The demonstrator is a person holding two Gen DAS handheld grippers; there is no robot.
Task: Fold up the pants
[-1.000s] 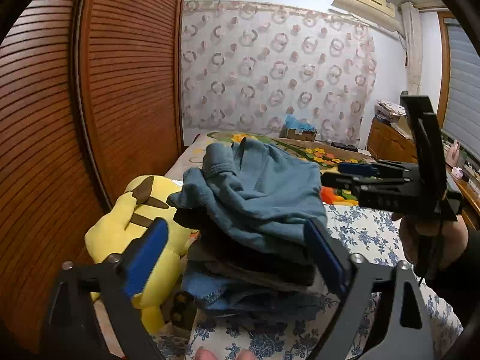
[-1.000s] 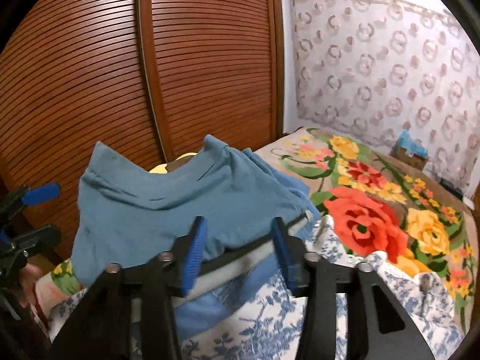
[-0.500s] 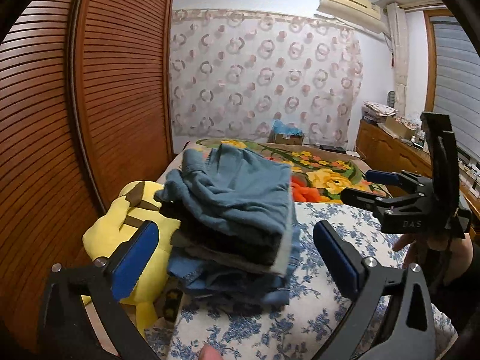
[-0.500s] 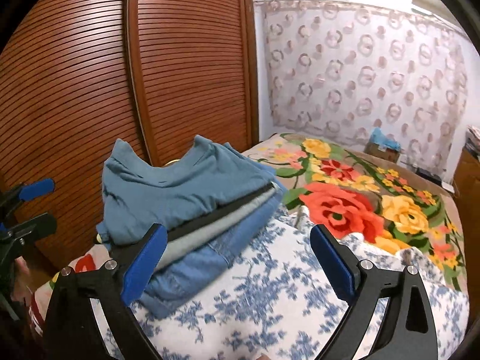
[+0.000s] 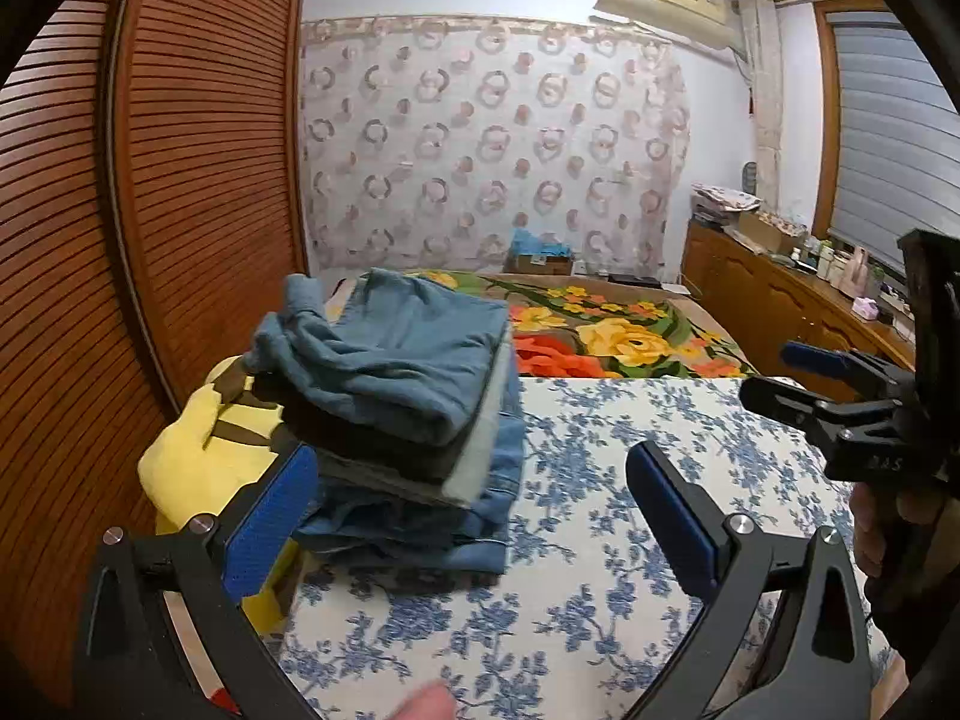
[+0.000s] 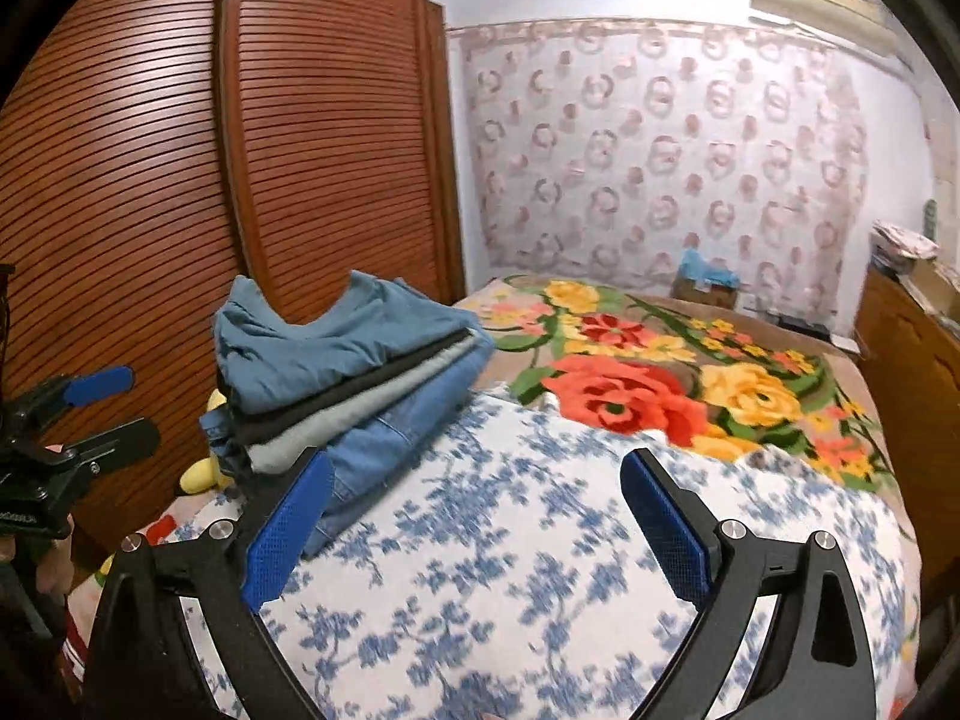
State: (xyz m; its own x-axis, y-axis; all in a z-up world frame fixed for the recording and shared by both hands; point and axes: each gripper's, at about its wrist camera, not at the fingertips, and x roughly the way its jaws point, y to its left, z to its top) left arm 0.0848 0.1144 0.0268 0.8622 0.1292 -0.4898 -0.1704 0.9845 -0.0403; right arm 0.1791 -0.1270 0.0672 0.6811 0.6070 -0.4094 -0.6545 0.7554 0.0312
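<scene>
Left wrist view: the left gripper (image 5: 474,510) stands wide open, empty; the folded teal pants (image 5: 396,354) top the clothes stack (image 5: 420,480) on the bed (image 5: 630,480), parked aside.

Right wrist view: the right gripper (image 6: 477,531) gapes, holding nothing.

My view, one bed (image 5: 630,540) — blue-flowered white sheet near, rose-patterned blanket (image 5: 606,336) far; folded pants stack (image 5: 414,414) at left, yellow plush toy (image 5: 198,450) beside it, left edge.
</scene>
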